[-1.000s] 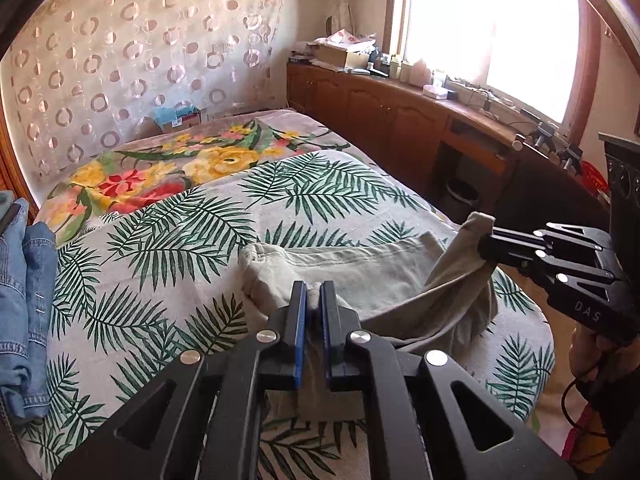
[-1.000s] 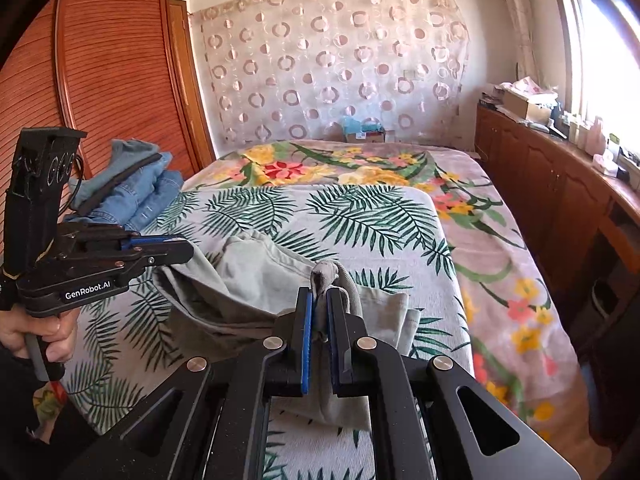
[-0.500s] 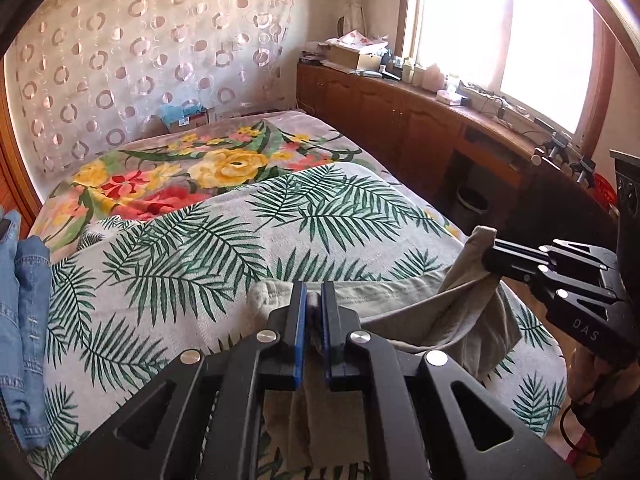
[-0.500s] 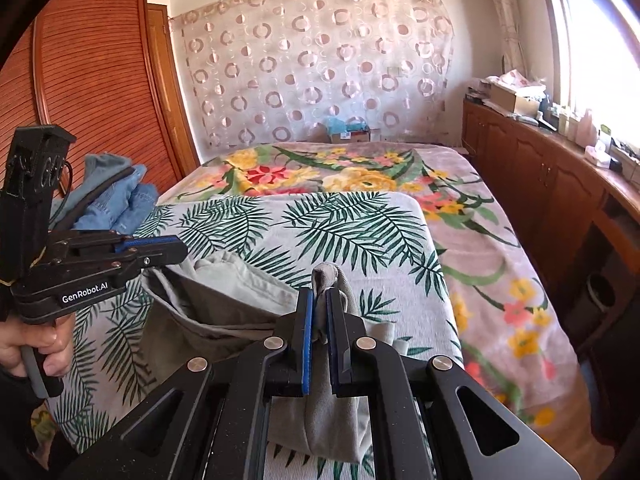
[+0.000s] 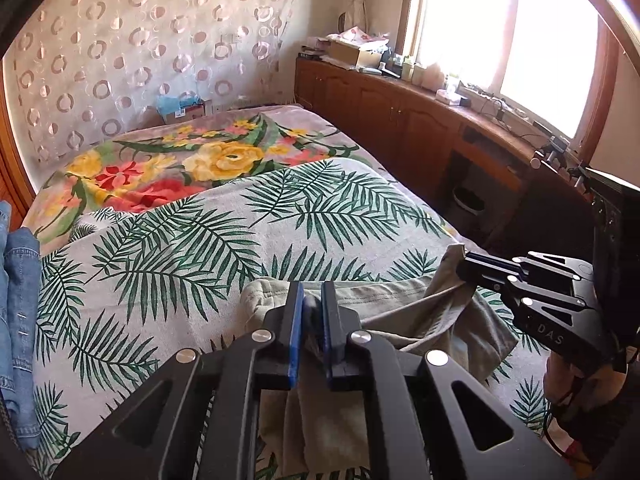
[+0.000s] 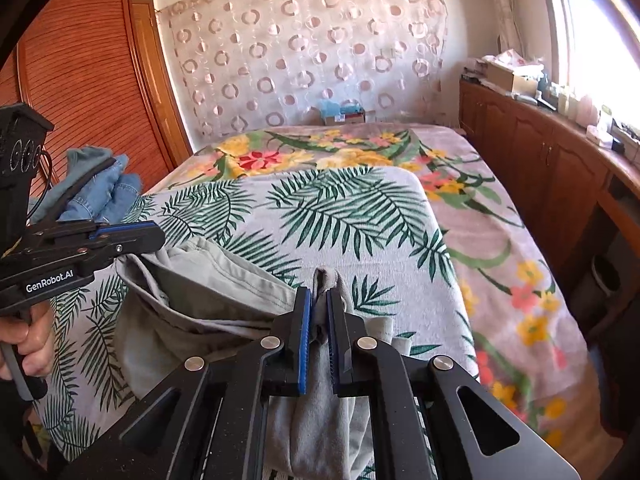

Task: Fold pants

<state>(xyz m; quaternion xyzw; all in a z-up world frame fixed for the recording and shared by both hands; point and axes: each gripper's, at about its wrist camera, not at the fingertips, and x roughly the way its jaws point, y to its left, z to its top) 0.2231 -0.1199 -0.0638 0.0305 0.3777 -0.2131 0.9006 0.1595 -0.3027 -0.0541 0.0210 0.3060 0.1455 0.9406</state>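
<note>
Closest to me, the left gripper (image 5: 309, 312) has its jaws clamped on a bunched edge of the grey-green pants (image 5: 384, 292), and the right gripper (image 6: 319, 312) pinches another bunch of the same cloth just as tightly. Over the last second both have lifted and drawn back toward the foot of the bed: the pants have come up off the palm-leaf sheet (image 5: 200, 248), and more fabric now hangs slack below the jaws while the rest sags between them over the sheet's near edge. I take that to mean the garment is being raised to shake it out before any fold; nothing is folded yet.

Further on, a pile of blue denim (image 6: 100, 184) lies at the left edge of the bed, well apart from the pants. Beyond the palm sheet a floral blanket (image 6: 360, 156) covers the far half. The wooden cabinets (image 5: 400, 112) run along the right wall under the window, clear of the work.
</note>
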